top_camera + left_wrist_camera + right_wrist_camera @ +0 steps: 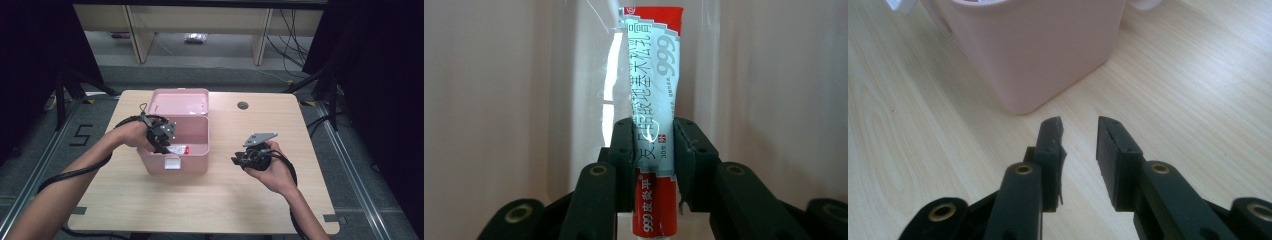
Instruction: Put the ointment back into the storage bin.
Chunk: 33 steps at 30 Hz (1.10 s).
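A pink box (192,162) stands on the table with its lid (180,102) tipped back. My left gripper (167,142) reaches down into the box from its left side. In the left gripper view its jaws are shut on a red and silver ointment tube (655,120), which runs straight away from me toward the box's pink wall (494,100). A bit of the tube (181,149) shows inside the box. My right gripper (239,159) hovers low over the table to the right of the box, open with nothing between its jaws; the box's corner (1038,55) lies just ahead of it.
The wooden table (215,200) has a round cable hole (243,105) near its far edge. A white latch (172,163) sits on the box's front. Cables trail from both grippers off the near edge. Desk legs and a floor strip lie beyond the table.
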Available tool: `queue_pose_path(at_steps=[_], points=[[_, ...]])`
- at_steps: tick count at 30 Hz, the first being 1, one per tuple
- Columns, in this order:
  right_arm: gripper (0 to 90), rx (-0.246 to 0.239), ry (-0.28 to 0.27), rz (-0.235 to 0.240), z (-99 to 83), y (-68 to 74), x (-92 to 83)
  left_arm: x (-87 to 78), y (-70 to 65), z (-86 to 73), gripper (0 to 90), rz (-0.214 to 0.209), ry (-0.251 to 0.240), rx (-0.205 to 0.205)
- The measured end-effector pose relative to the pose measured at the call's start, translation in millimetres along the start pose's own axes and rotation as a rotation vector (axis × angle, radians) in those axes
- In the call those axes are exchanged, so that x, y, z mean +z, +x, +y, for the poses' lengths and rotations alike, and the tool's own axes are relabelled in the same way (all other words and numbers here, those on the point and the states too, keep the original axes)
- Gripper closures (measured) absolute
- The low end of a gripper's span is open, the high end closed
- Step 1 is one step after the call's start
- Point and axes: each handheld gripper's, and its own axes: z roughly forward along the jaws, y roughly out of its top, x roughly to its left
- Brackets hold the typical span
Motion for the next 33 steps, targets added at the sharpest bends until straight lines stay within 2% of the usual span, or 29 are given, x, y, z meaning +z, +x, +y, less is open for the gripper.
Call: queue_pose_path(at_steps=[2,4,5,7,8,9,12,17,18,20,21,24,25,26,28,29,30,31,33], points=[[72.8,0.001,-0.002,-0.001,-0.1,0.0,0.2,-0.4,1.5,0.3,71.7,-0.003,0.020,0.023],[72.8,-0.004,0.015,0.004,0.5,-0.4,-1.3,0.2,1.6,0.7,71.6,-0.004,0.025,0.026],[72.8,-0.004,0.014,0.004,0.6,-0.4,-1.4,1.6,0.6,0.6,71.6,-0.003,0.013,0.010],[72.8,-0.027,-0.010,-0.002,0.3,-2.0,0.3,2.7,0.6,0.7,71.6,-0.006,0.016,0.011],[72.7,-0.003,0.013,0.001,0.6,-1.0,-1.8,3.3,0.5,0.8,71.6,-0.007,0.014,0.010],[72.7,-0.006,0.012,0.000,0.6,-1.3,-1.7,2.9,1.6,1.2,71.6,-0.008,0.031,0.028],[72.7,0.011,0.003,0.003,0.1,0.4,-0.6,4.4,1.2,1.2,71.6,-0.013,0.036,0.029],[72.7,-0.001,-0.001,-0.001,-0.2,-0.1,0.2,6.0,1.6,0.5,71.6,-0.012,0.034,0.025],[72.6,0.000,-0.002,0.000,-0.1,0.0,0.1,7.1,0.5,0.1,71.6,-0.013,0.018,0.003],[72.6,0.000,0.000,0.004,0.3,-0.4,-0.5,7.3,1.0,-0.1,71.6,-0.012,0.021,0.006],[72.6,0.014,0.002,0.004,0.1,0.4,-0.9,6.5,2.3,-0.1,71.6,-0.011,0.036,0.024],[72.6,-0.026,0.007,0.002,0.9,-2.2,-1.4,7.6,2.1,-0.5,71.6,-0.012,0.036,0.020],[72.6,0.004,-0.004,-0.003,0.1,0.3,-0.3,8.1,1.9,-0.5,71.6,-0.014,0.039,0.020],[72.6,-0.024,-0.011,-0.001,0.5,-1.3,0.3,8.5,1.9,-0.4,71.6,-0.014,0.040,0.022],[72.6,-0.027,-0.011,-0.003,0.7,-1.6,0.5,9.2,1.8,-0.2,71.6,-0.016,0.041,0.023],[72.6,0.003,-0.002,-0.002,0.5,0.3,-0.2,9.4,1.8,-0.1,71.5,-0.015,0.041,0.023],[72.6,-0.002,0.015,0.004,1.4,-0.1,-1.6,9.7,2.0,0.0,71.5,-0.015,0.041,0.022],[72.6,0.002,-0.005,-0.002,1.0,0.6,0.2,9.9,2.1,0.0,71.6,-0.014,0.039,0.021],[72.6,0.001,0.016,0.006,1.7,0.4,-1.6,10.5,2.2,-0.2,71.5,-0.016,0.040,0.019]])
